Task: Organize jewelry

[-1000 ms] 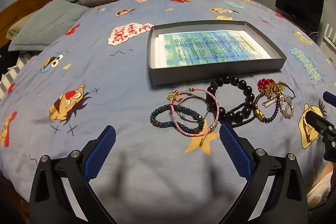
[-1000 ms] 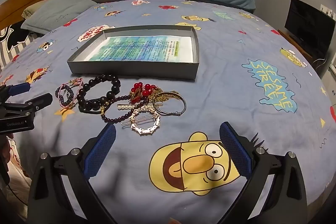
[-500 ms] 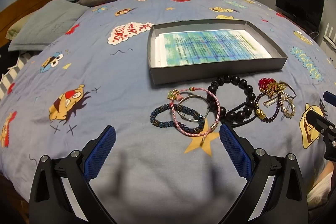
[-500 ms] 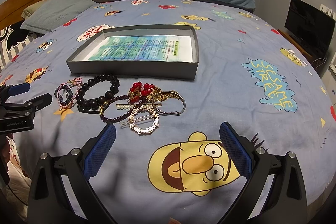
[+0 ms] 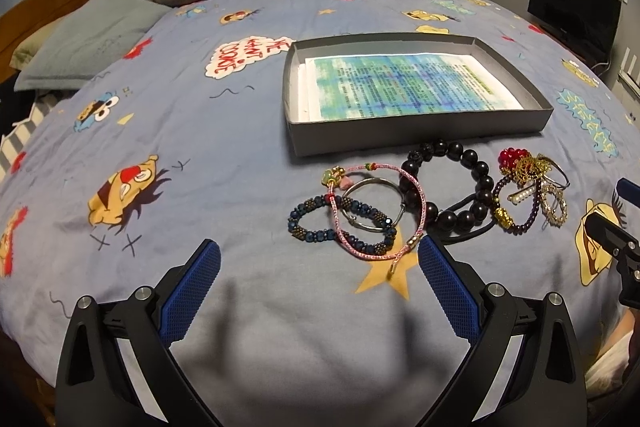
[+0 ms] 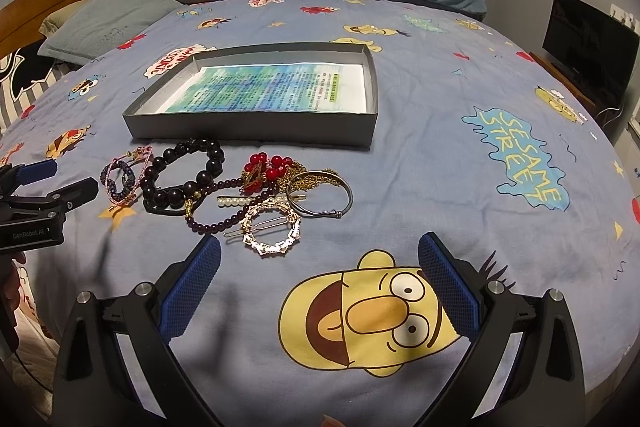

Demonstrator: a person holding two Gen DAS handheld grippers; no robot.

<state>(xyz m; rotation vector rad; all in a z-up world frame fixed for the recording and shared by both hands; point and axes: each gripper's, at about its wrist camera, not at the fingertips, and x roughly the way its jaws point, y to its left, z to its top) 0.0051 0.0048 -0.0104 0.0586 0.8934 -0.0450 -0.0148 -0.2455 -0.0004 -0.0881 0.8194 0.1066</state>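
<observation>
Cartoon-print bedspread is carrying a grey tray at 12 o'clock, bracelets lying just before it; the left claw is hovering spread and empty. Rightward view: the right claw is gaping wide, jewelry sitting at 11 o'clock below the tray.

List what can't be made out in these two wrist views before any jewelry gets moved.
- Printed sheet in the grey box: text too small and blurred in both views.
- Gold chain: tangled under the red beads and silver bangle, its length is hidden.
- Black hair tie: mostly hidden under the dark bead bracelet.
- Right gripper: cut off by the left view's edge.
</observation>
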